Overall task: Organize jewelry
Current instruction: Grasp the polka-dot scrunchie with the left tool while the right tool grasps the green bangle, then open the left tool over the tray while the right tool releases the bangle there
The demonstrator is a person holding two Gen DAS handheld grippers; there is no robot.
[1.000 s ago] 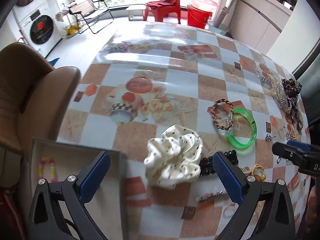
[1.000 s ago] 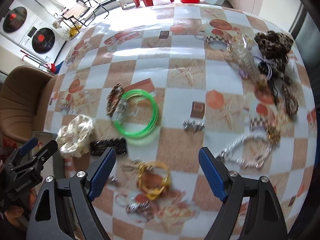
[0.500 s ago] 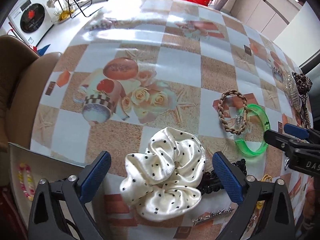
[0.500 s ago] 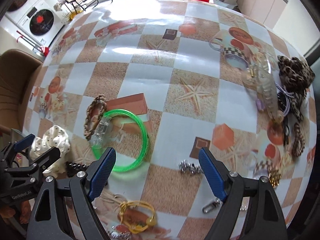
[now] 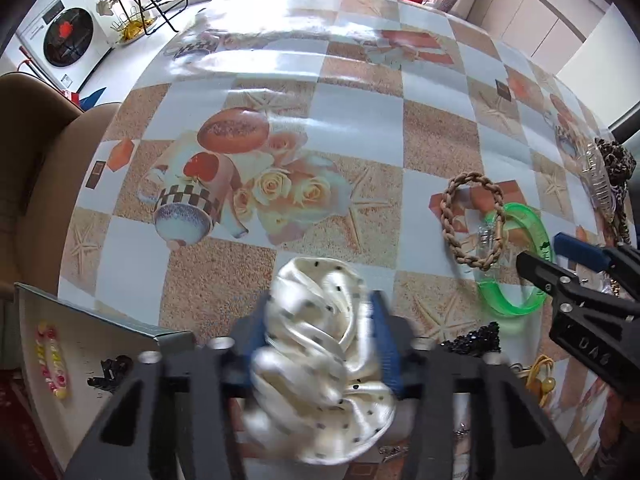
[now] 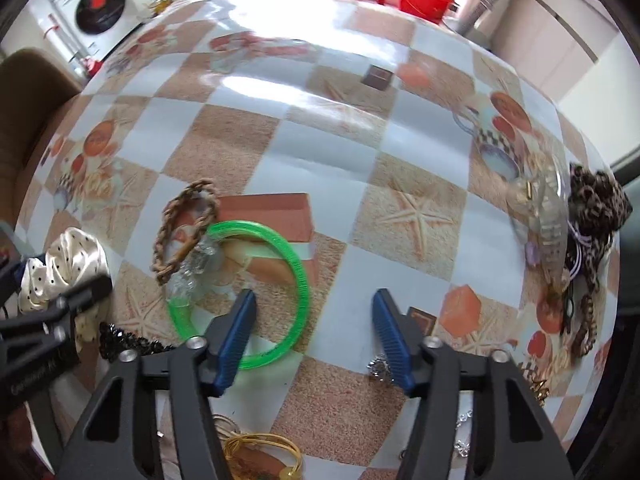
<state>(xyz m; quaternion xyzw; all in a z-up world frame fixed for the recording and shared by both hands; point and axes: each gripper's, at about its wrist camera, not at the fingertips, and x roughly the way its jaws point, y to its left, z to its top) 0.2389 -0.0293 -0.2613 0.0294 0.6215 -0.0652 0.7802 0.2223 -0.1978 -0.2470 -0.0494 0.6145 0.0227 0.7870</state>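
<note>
A white polka-dot scrunchie (image 5: 316, 320) lies near the table's front edge. My left gripper (image 5: 322, 340) points down over it; its jaws are closing and the blue pads squeeze the fabric from both sides. A green bangle (image 6: 298, 264) lies to the right, with a braided brown hair tie (image 6: 176, 216) and a clear clip overlapping its left side. My right gripper (image 6: 316, 336) hangs over the bangle's right arc. Its jaws are closing, the left finger inside the ring and the right finger outside, neither pad touching the band.
An open grey box (image 5: 100, 320) at the front left holds a beaded bracelet (image 5: 50, 360). A black beaded piece (image 6: 124, 340), a yellow cord (image 6: 256, 440) and a silver earring (image 6: 378, 366) lie nearby. A leopard scrunchie (image 6: 596, 200) and a clear claw clip (image 6: 552, 216) sit far right.
My left gripper came down over the white scrunchie and its jaws closed onto it. My right gripper shifted from the yellow cord up to the green bangle and its jaws narrowed.
</note>
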